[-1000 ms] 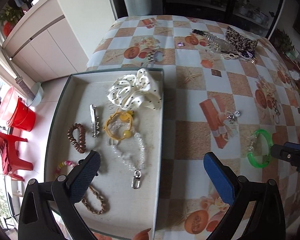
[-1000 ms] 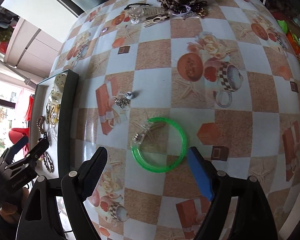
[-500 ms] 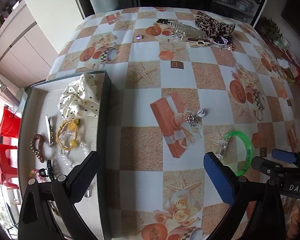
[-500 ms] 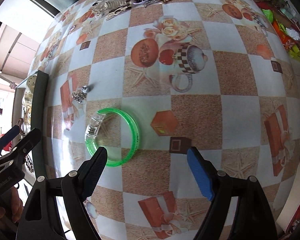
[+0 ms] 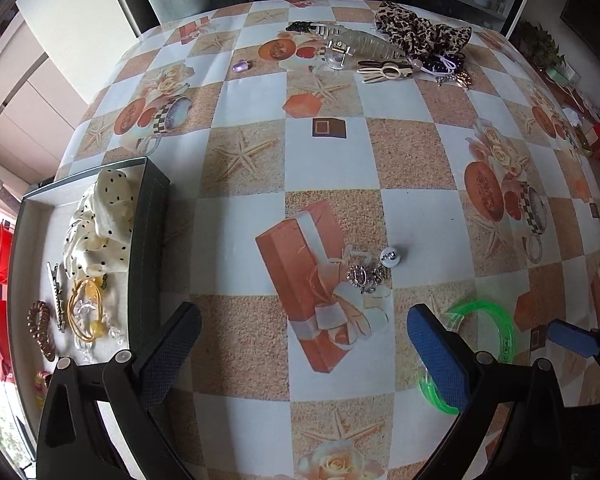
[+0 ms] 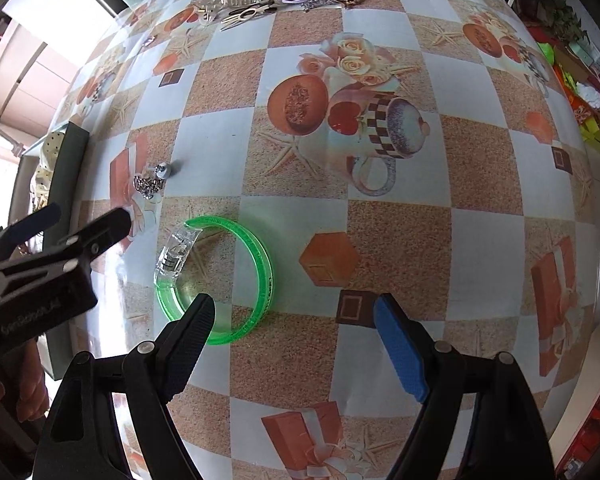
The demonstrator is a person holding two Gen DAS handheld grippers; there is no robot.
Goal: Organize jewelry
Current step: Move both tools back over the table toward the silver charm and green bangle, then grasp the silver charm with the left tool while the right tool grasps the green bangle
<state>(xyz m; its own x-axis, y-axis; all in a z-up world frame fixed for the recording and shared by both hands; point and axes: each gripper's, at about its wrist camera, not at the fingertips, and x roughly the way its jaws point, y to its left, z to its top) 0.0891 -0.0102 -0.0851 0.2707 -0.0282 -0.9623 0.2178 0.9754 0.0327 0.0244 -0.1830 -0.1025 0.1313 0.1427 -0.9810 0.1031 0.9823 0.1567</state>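
tray: dark-walled tray (image 5: 150, 216) at left edge of table; pale floor; also seen in right wrist view (image 6: 66, 168)
tray contents: cream polka-dot scrunchie (image 5: 100, 220) at far end against right wall; silver hair clip (image 5: 58, 296); yellow hair tie (image 5: 85, 312) with clear bead strand (image 5: 100, 332) just beside it; brown spiral tie (image 5: 41, 330) near left wall; small coloured bead piece (image 5: 40, 380) at near end, partly hidden by gripper
table: checked printed tablecloth (image 5: 332, 160)
loose items: green bangle (image 6: 220, 276) with clear clasp flat on cloth, outside tray; silver charm cluster (image 5: 366, 274) with white bead just beside it, between tray and bangle; far edge has clear claw clip (image 5: 360, 42), beige clip (image 5: 384, 72), leopard scrunchie (image 5: 420, 34), small purple stone (image 5: 241, 66)
left gripper (image 5: 300, 352): jaws wide, nothing between them; over bare cloth right of tray; right finger overlaps bangle in view, contact cannot tell
right gripper (image 6: 296, 332): jaws wide, nothing held; left finger tip overlaps near rim of bangle, most of the ring lies left of the jaw gap; contact cannot tell
change: left gripper was over tray a second ago, now over open cloth, lower, close to charm and bangle; right gripper closer to cloth, opening unchanged; bangle and tray items unmoved
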